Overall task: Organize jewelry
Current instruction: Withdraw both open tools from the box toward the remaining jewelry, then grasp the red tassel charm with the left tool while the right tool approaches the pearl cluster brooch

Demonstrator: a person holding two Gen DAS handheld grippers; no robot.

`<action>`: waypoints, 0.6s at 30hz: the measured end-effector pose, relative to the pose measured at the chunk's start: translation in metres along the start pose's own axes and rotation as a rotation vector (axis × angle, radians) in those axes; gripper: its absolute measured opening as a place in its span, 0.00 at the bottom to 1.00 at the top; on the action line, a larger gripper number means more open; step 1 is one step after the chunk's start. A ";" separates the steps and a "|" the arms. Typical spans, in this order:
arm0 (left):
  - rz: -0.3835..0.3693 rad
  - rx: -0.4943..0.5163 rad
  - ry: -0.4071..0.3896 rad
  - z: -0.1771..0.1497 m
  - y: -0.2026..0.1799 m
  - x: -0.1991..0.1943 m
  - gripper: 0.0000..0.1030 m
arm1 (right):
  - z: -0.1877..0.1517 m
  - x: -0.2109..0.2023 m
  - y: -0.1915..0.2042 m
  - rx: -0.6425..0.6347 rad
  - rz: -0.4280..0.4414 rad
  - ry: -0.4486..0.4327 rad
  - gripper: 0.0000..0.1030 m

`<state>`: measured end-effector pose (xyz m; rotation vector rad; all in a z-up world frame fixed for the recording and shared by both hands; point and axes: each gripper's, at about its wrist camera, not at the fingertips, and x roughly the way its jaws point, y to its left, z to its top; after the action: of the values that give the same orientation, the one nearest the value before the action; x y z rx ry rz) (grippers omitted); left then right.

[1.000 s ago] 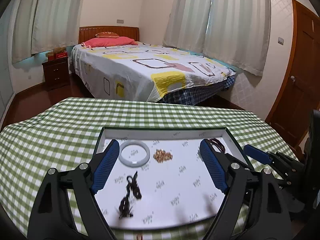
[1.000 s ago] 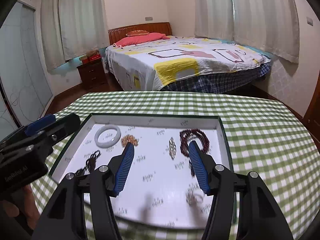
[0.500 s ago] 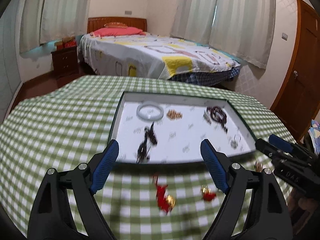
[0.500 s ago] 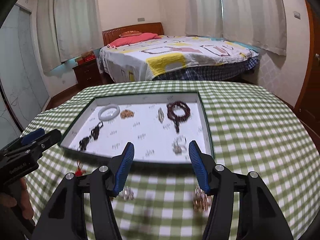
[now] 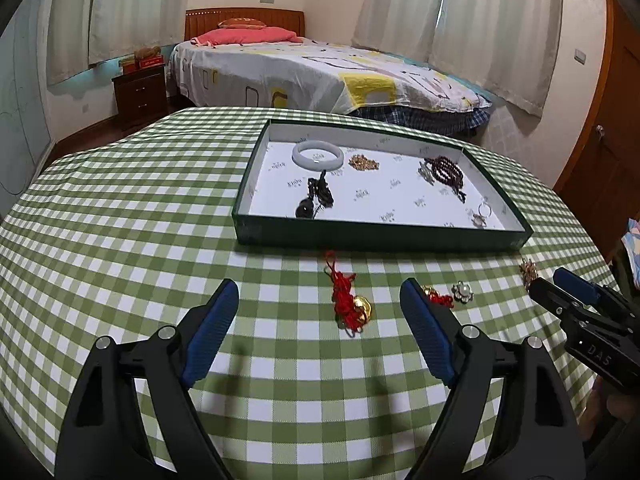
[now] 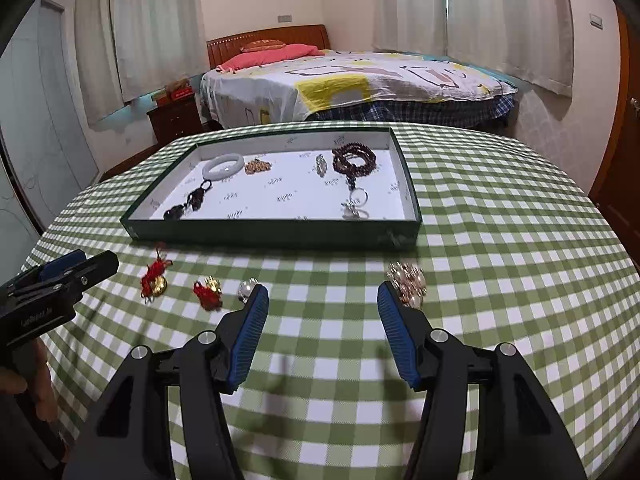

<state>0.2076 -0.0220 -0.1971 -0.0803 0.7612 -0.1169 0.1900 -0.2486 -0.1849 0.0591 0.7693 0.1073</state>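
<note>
Seen from the left wrist: left hand-held gripper (image 5: 319, 312) spread wide and holding nothing, poised over a green-checked surface (image 5: 120, 240). Between its blue fingers (image 5: 208, 336), a red tassel charm (image 5: 348, 300) with a gold bead, lying loose on the cloth. Just right of it, a second red charm (image 5: 438, 298) and a pearl brooch (image 5: 462, 291), with a gold cluster (image 5: 528, 270) farther right beside the right hand-held gripper (image 5: 560, 288), its opening impossible to judge from this angle. Beyond, a green tray (image 5: 380, 236) carrying a white bangle (image 5: 318, 156), a gold chain (image 5: 363, 163), a dark bead bracelet (image 5: 448, 170), a black cord pendant (image 5: 316, 196) and a silver ring (image 5: 482, 214).

Seen from the right wrist: right hand-held gripper (image 6: 322, 302) likewise spread wide and gripping nothing, low over the surface (image 6: 520, 260). Gold cluster (image 6: 408, 282) beside its right finger; brooch (image 6: 247, 289) touching or just behind its left finger. Farther left, both red charms (image 6: 154, 278) (image 6: 208, 290), well apart from the tray (image 6: 280, 234). Left hand-held gripper (image 6: 70, 270) at the left edge. Bed (image 6: 360, 80) in the background.
</note>
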 end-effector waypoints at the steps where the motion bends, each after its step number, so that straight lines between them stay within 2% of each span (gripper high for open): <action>1: 0.002 0.003 0.001 -0.001 -0.001 0.001 0.78 | -0.002 -0.001 -0.001 0.000 -0.003 0.001 0.54; 5: 0.013 0.016 0.005 -0.002 -0.007 0.005 0.77 | -0.004 -0.003 -0.009 0.010 -0.018 -0.005 0.54; 7: 0.015 0.019 0.016 -0.003 -0.009 0.010 0.71 | -0.004 -0.004 -0.014 0.013 -0.031 -0.009 0.54; 12: 0.019 0.033 0.045 -0.005 -0.016 0.024 0.63 | -0.005 -0.006 -0.029 0.038 -0.057 -0.013 0.54; 18: 0.007 0.033 0.081 -0.004 -0.023 0.039 0.60 | -0.005 -0.004 -0.043 0.088 -0.052 -0.007 0.54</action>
<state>0.2316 -0.0505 -0.2240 -0.0417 0.8403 -0.1271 0.1866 -0.2922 -0.1894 0.1230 0.7683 0.0238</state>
